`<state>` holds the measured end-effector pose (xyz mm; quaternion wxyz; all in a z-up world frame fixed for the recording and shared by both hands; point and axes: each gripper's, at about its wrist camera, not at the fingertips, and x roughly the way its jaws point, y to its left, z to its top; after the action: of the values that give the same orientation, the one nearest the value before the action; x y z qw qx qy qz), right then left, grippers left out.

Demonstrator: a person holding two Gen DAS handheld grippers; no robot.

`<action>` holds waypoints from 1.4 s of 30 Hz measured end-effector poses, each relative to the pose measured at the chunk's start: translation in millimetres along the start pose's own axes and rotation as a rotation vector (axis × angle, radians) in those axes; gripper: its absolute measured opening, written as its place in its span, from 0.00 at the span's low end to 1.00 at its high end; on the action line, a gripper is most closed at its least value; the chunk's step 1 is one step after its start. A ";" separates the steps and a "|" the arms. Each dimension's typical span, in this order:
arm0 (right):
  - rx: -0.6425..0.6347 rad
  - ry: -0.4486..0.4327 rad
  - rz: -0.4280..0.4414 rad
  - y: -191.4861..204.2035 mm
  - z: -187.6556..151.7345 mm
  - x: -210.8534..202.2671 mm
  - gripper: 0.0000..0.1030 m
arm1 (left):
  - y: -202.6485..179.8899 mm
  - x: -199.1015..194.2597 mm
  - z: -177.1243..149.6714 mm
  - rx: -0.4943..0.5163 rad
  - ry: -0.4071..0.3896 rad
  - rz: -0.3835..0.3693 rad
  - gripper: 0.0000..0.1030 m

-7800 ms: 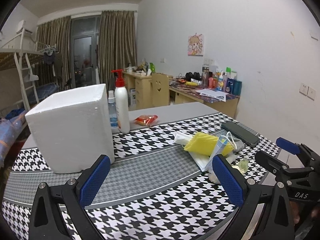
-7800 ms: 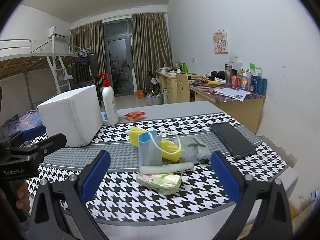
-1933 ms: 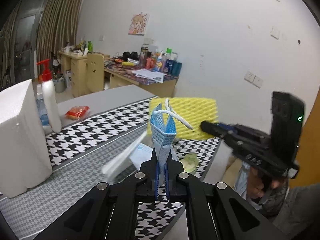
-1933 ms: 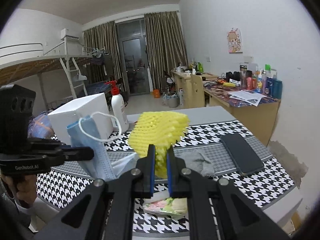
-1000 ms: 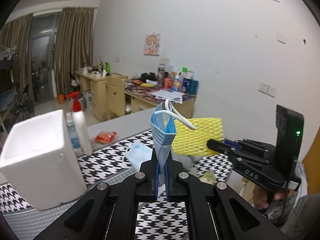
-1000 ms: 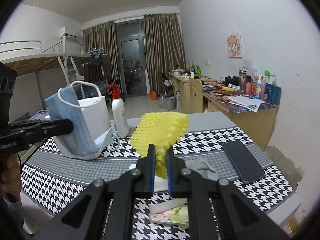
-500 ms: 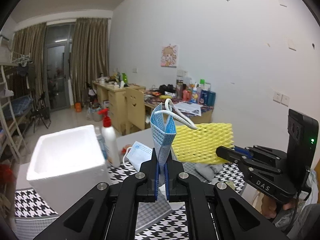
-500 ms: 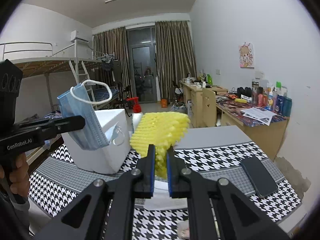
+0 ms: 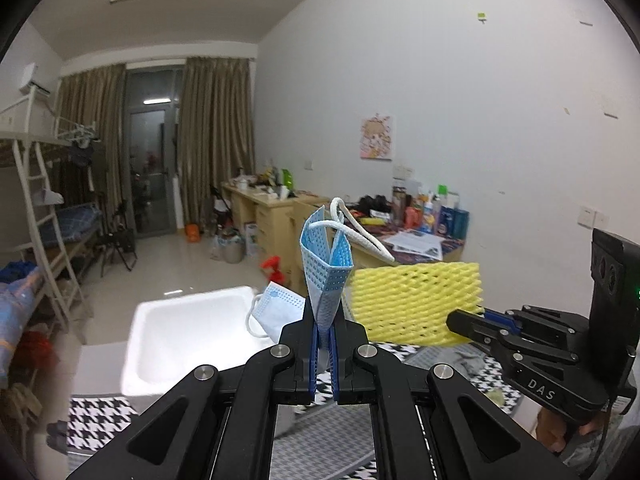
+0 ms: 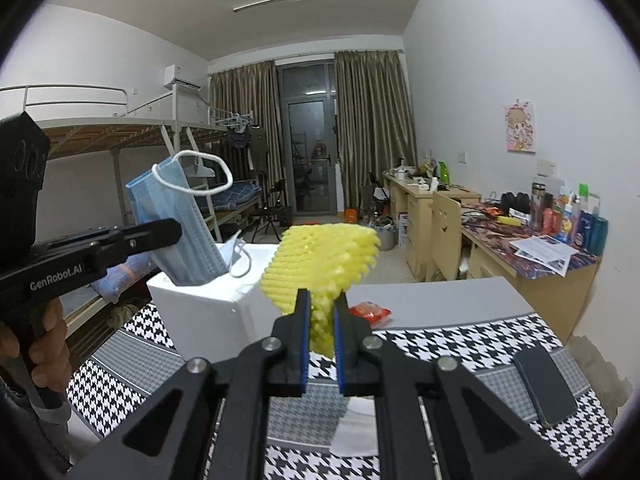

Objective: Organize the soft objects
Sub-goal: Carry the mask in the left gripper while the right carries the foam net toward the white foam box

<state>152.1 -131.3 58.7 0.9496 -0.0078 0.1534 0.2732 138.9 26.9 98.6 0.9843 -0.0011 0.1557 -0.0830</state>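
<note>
My left gripper (image 9: 325, 334) is shut on a folded blue face mask (image 9: 326, 270) and holds it above the open white foam box (image 9: 188, 332). A second blue mask (image 9: 276, 312) hangs from it over the box's rim. In the right wrist view the left gripper (image 10: 176, 232) holds the masks (image 10: 176, 236) just over the box (image 10: 208, 312). My right gripper (image 10: 320, 312) is shut on a yellow foam net (image 10: 324, 264), held up to the right of the box; the net also shows in the left wrist view (image 9: 416, 304).
A black phone (image 10: 544, 384) lies at the right of the houndstooth table (image 10: 460, 344). A red snack packet (image 10: 370, 312) lies behind the box. A white paper (image 10: 356, 428) and a grey cloth (image 9: 464, 360) lie mid-table. A cluttered desk (image 10: 536, 252) stands along the right wall.
Both grippers have risen and moved left toward the foam box. The left gripper's masks now hang over the box opening. Both grips are unchanged.
</note>
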 end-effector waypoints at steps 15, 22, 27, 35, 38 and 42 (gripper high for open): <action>-0.036 0.007 0.057 23.2 25.0 25.1 0.13 | 31.1 9.5 6.9 -0.013 -0.025 0.145 0.05; -0.054 0.015 0.080 35.6 37.1 40.0 0.13 | 48.2 16.2 10.0 -0.028 -0.023 0.195 0.05; -0.066 0.027 0.090 42.4 44.7 53.5 0.13 | 54.8 22.2 10.6 -0.026 -0.020 0.242 0.05; -0.071 0.051 0.105 49.0 48.7 68.2 0.13 | 68.2 33.5 6.8 -0.045 0.007 0.241 0.05; -0.078 0.054 0.104 51.9 49.3 72.0 0.13 | 72.7 38.3 6.2 -0.059 0.022 0.248 0.05; -0.077 0.060 0.103 52.7 50.0 76.6 0.13 | 77.1 46.3 5.3 -0.065 0.039 0.259 0.05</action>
<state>200.6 -42.0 87.3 0.9284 -0.0444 0.1712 0.3269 196.6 95.2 87.3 0.9830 -0.0110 0.1763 0.0501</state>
